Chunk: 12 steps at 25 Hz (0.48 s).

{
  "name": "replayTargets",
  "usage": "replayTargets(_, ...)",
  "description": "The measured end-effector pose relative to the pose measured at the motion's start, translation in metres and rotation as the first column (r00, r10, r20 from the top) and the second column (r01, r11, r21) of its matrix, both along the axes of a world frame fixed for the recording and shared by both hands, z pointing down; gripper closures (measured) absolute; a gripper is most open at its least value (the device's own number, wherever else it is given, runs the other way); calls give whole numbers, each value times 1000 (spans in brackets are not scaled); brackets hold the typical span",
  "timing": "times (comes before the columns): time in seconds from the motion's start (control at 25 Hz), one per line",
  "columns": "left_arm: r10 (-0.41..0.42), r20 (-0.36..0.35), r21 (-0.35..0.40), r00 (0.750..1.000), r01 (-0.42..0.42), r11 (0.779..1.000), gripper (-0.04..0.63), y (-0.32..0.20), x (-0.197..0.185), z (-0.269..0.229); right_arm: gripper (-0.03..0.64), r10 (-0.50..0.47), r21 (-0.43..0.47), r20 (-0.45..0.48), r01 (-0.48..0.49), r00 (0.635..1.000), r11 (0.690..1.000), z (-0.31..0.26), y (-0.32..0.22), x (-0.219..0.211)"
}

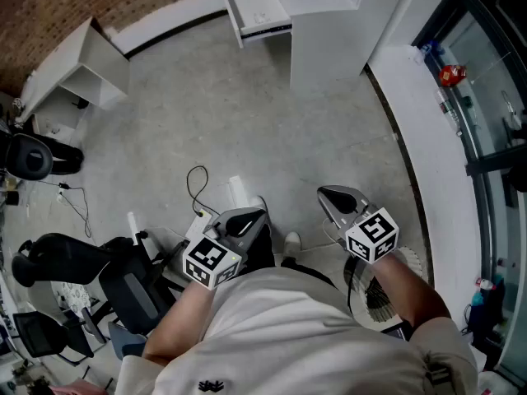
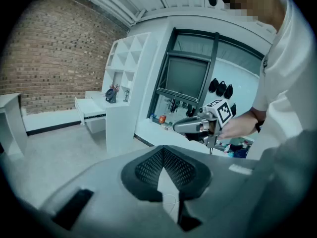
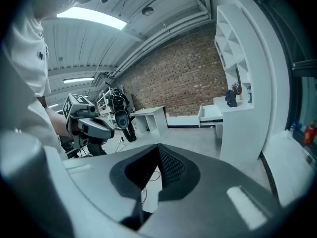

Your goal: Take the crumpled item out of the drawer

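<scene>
Gauging progress: nothing of the task is done yet; the approach, the reach and the lift-out all appear to remain.
Floor [image 1: 247, 113]: a wide bare stretch lies between the person and the furniture.
White cabinet [image 1: 325, 48]: stands at the far side of the room.
Drawer [image 1: 257, 11]: already pulled open, projecting from the cabinet's left side in the head view.
Left gripper [image 1: 245, 219]: jaws together with nothing between them, held close to the body, well apart from the drawer.
Right gripper [image 1: 336, 197]: jaws closed and empty, likewise well apart from the drawer.
Crumpled item: presumably inside the drawer; too small to make out from here.
</scene>
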State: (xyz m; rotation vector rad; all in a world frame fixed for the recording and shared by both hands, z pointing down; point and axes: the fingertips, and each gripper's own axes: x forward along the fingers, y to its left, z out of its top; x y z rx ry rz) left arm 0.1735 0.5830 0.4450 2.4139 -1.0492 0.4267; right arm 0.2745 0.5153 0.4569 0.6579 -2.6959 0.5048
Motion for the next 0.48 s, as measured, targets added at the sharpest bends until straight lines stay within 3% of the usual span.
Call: replayTargets(0.48, 31, -18, 52, 999, -30, 998, 591, -98, -73, -9, 606, 35, 61, -54, -32, 998, 998, -24, -100, -67)
